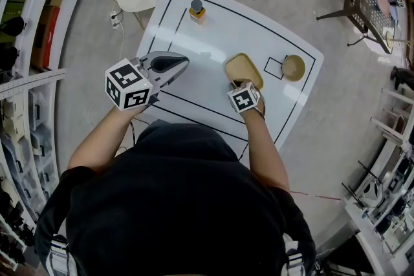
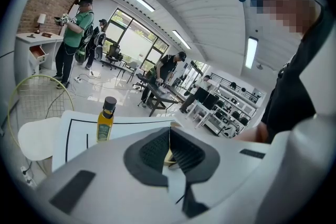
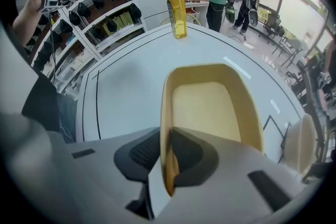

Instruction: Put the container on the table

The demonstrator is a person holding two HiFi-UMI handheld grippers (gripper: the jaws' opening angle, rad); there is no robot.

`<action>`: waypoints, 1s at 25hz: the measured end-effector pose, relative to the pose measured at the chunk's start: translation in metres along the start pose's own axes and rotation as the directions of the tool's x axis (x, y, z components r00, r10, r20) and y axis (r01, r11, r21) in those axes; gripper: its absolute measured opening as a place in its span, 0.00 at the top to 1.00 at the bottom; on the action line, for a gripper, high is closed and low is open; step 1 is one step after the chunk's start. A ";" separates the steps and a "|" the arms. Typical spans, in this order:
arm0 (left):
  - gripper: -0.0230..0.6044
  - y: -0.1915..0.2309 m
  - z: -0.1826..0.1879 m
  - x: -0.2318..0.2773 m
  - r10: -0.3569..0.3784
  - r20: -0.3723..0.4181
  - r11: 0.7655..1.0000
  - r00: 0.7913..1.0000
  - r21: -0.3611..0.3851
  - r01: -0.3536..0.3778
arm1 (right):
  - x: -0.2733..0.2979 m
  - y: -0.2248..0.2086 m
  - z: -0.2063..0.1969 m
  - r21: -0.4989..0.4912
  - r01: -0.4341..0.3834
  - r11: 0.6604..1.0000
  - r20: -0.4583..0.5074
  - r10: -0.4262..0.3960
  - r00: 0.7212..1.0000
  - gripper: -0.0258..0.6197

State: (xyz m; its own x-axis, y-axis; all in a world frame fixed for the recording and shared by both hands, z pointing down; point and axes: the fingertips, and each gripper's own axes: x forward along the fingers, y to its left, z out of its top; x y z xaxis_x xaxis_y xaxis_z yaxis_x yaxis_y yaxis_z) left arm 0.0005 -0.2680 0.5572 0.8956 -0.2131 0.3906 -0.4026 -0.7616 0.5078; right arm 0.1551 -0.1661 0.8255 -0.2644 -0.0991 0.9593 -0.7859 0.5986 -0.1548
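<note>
Head view: yellow container (image 1: 243, 69) sits flat on the white table (image 1: 213, 29), right of centre, inside the black outline. A tan bowl (image 1: 293, 67) lies just to its right and an oil bottle (image 1: 196, 10) stands at the far edge, upper centre. Right gripper (image 1: 239, 83) points steeply down at the container's near rim. Right gripper view: the rim of the container (image 3: 210, 107) stands between the jaws of the right gripper (image 3: 167, 139). Jaws narrowly apart, pads not visibly pressing the wall. Left gripper (image 1: 184, 61) hovers over the table at frame left, well apart from the container. Left gripper view: jaws of the left gripper (image 2: 169, 134) closed together, nothing held, with the bottle (image 2: 106, 119) beyond.
</note>
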 end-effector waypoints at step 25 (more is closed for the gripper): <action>0.95 -0.027 0.003 0.006 0.000 0.008 1.000 1.000 0.018 -0.001 | -0.017 -0.002 -0.009 -0.049 0.021 0.999 0.013 -0.020 1.000 0.77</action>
State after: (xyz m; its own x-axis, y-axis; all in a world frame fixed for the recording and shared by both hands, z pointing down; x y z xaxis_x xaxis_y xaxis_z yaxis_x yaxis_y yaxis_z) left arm 0.0175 -0.2503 0.5438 0.8969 -0.2182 0.3848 -0.3996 -0.7727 0.4933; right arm 0.1661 -0.1587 0.8119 -0.2557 -0.1219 0.9591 -0.7628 0.6348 -0.1227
